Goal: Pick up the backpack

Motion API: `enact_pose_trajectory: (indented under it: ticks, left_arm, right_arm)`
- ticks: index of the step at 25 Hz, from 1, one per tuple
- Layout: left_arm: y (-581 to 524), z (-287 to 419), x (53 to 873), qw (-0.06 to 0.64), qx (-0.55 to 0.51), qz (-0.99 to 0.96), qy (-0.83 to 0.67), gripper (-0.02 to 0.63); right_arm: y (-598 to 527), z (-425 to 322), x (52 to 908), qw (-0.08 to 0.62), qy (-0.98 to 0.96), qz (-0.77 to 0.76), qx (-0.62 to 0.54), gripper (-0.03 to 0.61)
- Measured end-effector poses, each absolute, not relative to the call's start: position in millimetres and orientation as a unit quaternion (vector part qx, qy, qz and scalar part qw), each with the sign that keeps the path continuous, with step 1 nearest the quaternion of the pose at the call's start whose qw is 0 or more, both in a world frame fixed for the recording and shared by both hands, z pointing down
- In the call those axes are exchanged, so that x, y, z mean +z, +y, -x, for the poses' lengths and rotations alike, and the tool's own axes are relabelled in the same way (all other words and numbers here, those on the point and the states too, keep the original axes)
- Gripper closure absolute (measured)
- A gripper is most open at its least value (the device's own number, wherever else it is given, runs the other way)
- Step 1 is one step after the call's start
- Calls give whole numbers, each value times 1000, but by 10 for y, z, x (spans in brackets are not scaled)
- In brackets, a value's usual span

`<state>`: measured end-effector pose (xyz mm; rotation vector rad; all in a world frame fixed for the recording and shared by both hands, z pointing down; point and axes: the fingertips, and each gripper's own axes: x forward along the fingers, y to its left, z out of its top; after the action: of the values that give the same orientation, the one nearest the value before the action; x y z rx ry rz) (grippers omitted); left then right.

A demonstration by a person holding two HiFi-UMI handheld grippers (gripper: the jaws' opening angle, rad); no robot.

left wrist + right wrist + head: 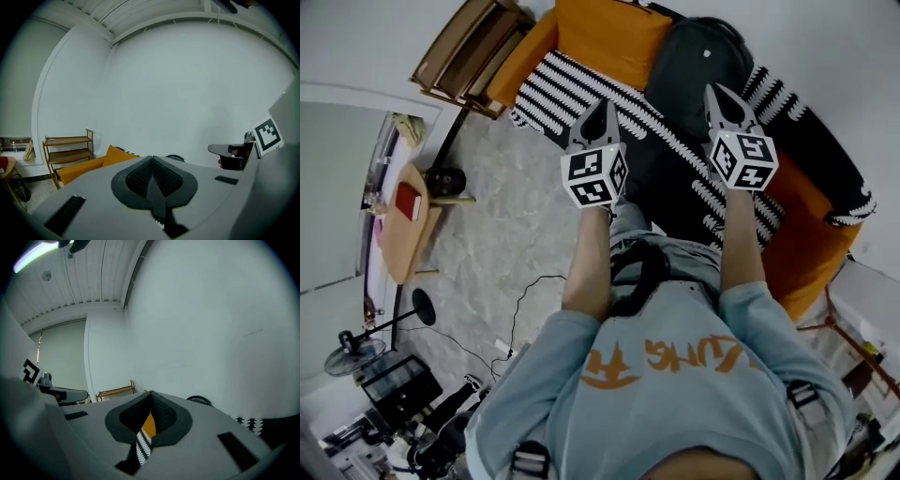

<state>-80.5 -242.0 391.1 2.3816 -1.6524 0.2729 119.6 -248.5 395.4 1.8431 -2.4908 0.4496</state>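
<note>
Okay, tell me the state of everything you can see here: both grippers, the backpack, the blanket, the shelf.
left gripper: shut, empty, held in the air.
right gripper: shut, empty, held in the air.
backpack: upright on the sofa beside the orange cushion, not gripped.
striped blanket: spread over the sofa seat.
wooden shelf: standing at the sofa's end.

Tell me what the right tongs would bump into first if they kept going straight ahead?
Probably the black backpack leaning on the orange sofa. In the head view the right tongs point right at it, with nothing between. Depth is unclear, so they could pass over it.
</note>
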Motion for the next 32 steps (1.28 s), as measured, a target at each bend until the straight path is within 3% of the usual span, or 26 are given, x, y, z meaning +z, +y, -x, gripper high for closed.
enact_pose_trajectory:
  ticks: [12, 32]
  left_arm:
    - [-3047, 222, 4468, 158, 140, -846, -489, 594]
    - [-3663, -60, 5503, 226, 228, -861, -395, 594]
  right_arm:
    - [-2789, -1741, 4518, 21, -732, -650, 203, 581]
    - [-3019, -1882, 5551, 54, -644, -700, 303, 581]
